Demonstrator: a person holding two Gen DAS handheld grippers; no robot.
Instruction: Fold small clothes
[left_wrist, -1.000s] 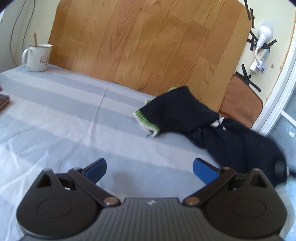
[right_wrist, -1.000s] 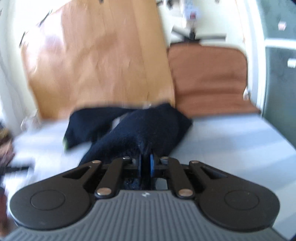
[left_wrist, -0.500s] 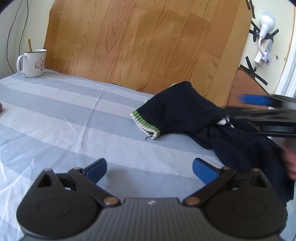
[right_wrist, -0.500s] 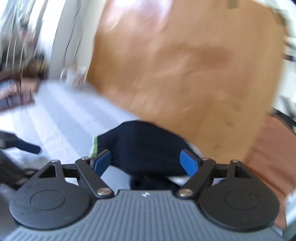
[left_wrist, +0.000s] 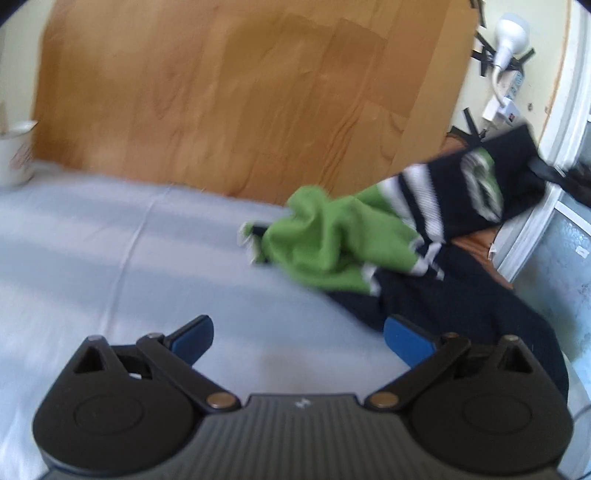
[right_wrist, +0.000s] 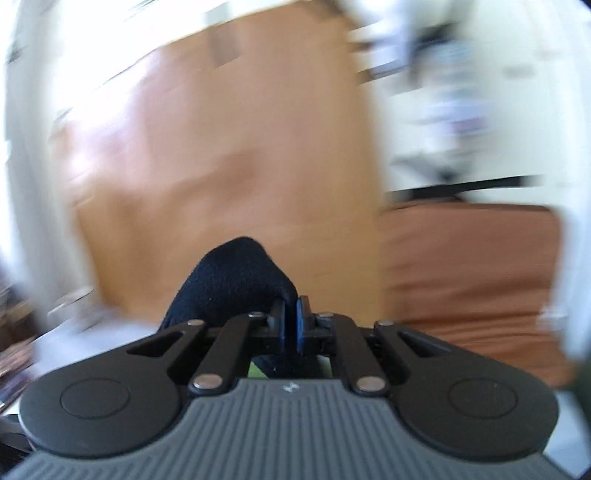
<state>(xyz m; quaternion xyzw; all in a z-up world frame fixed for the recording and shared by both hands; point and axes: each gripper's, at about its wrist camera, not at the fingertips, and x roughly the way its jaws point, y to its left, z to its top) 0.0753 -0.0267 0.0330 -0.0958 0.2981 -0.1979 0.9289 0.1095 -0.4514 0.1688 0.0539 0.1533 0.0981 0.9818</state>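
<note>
Hanging sweater (right_wrist: 236, 280) between clamped right tongs (right_wrist: 290, 321)

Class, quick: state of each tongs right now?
Left tongs: open, holding nothing.
Right tongs: just closed, gripping the dark garment.

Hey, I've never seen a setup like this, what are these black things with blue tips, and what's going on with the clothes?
Those black things are hand-held tongs: a person holds one in each hand, and a camera on each looks out along its two blue-padded fingers.

One picture is from the left tongs. They are open and hold nothing, hovering over a bed with a blue-and-white striped sheet. On it lies a navy and green sweater, one end lifted into the air at the right. A white mug stands at the far left.

The other, blurred picture is from the right tongs. Their jaws have just closed, pinching dark navy fabric, so they are probably what lifts the sweater.
</note>
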